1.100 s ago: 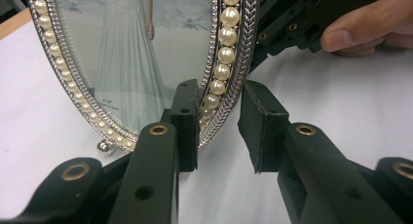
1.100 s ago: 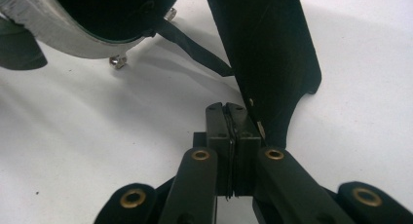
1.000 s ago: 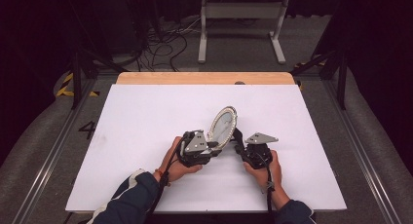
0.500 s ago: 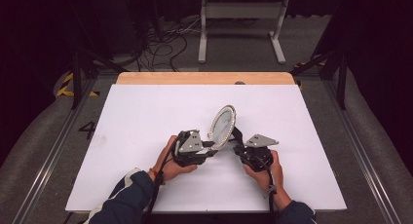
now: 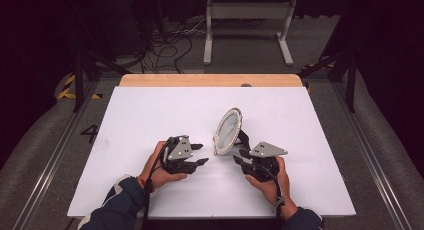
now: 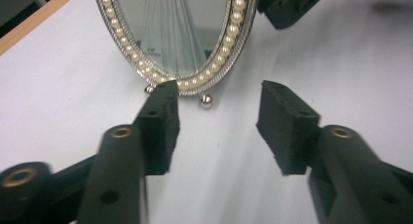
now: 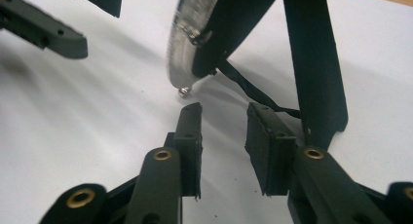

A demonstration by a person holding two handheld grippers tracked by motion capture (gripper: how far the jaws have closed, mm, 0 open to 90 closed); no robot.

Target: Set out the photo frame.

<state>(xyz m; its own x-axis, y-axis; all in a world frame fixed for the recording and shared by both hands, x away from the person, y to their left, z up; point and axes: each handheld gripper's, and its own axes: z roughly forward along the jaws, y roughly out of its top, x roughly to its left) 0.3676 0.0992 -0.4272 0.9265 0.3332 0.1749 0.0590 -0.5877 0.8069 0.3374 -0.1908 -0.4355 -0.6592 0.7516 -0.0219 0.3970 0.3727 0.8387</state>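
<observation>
With your left claw (image 6: 216, 119) wide and right claw (image 7: 224, 134) narrow, both empty, grip the fragile oval pearl-rimmed standing mirror (image 5: 228, 131) by its stiff rim, never the glass.

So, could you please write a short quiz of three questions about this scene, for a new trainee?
1. True or false: the oval frame with the pearl rim lies flat on the white table.
2. What does the left gripper hold? A) the frame B) a cable C) nothing
3. Fill in: behind the frame, a black ____ props it up.

Key:
1. False. It stands on its small ball feet, leaning back.
2. C. Its jaws are open in front of the frame.
3. Stand. The right gripper, also open, is close beside it.
</observation>
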